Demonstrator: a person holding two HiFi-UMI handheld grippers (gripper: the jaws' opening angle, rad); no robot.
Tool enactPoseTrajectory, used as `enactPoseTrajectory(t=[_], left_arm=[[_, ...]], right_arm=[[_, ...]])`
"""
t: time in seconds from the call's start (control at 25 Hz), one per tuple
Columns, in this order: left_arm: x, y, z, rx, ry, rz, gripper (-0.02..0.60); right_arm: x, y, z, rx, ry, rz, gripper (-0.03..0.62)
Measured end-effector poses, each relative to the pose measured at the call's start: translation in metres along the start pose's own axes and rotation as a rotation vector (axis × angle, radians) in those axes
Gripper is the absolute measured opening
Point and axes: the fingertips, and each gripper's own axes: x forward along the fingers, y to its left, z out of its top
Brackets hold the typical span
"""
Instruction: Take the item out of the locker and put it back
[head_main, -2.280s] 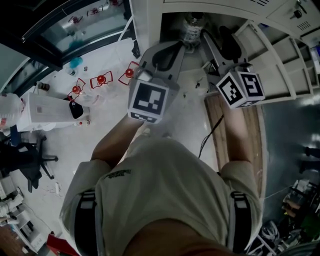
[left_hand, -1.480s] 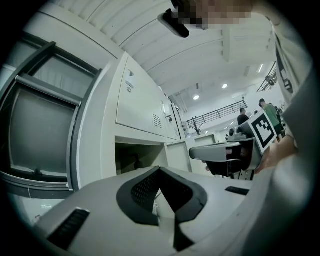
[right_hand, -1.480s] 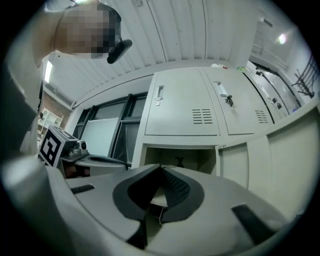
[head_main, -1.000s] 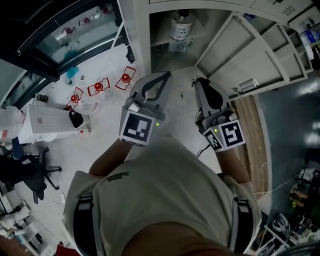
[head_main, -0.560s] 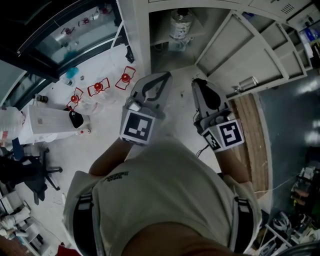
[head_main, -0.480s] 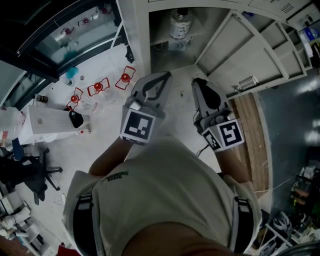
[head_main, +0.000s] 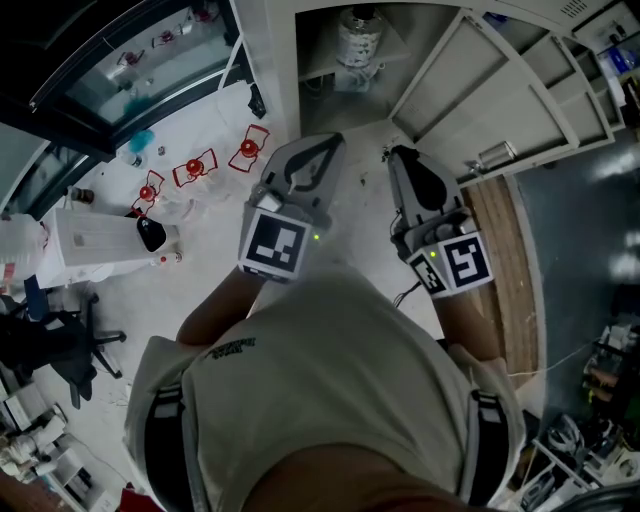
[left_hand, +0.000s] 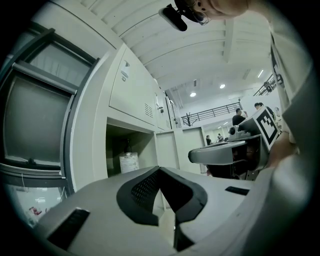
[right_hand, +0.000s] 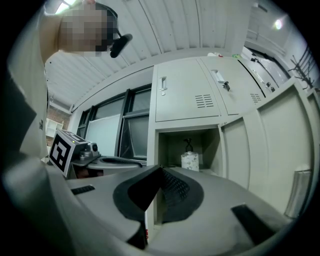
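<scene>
2 grey claws, left claw (head_main: 322, 141) and right claw (head_main: 399, 153), are shut and empty. The clear pump bottle (head_main: 358, 40) seems put back in the white locker (head_main: 281, 62) at 12 o'clock.

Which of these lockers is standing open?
The lower locker, with its door swung right and a bottle inside; the lockers above it are shut.

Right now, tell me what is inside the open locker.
One bottle with a dark pump top stands upright in the locker. In its own view the right gripper covers the compartment's lower part, so anything there is unseen.
</scene>
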Motion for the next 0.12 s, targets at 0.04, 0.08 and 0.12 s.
enactPoseTrajectory(t=[0.04,0.08,0.12], left_arm=[[-0.0003,0.0001,0.0009,0.000,-0.003,0.000,0.012],[-0.0006,0.0000,0.0016,0.001,-0.006,0.000,0.012],[-0.0009,0.0000,0.0023,0.002,-0.009,0.000,0.012]], right_arm=[[-0.0002,0.0007,0.0006,-0.001,-0.002,0.000,0.000],[-0.0003,0.0013,0.0010,-0.002,-0.003,0.000,0.001],[-0.0005,0.0020,0.0014,-0.002,-0.004,0.000,0.000]])
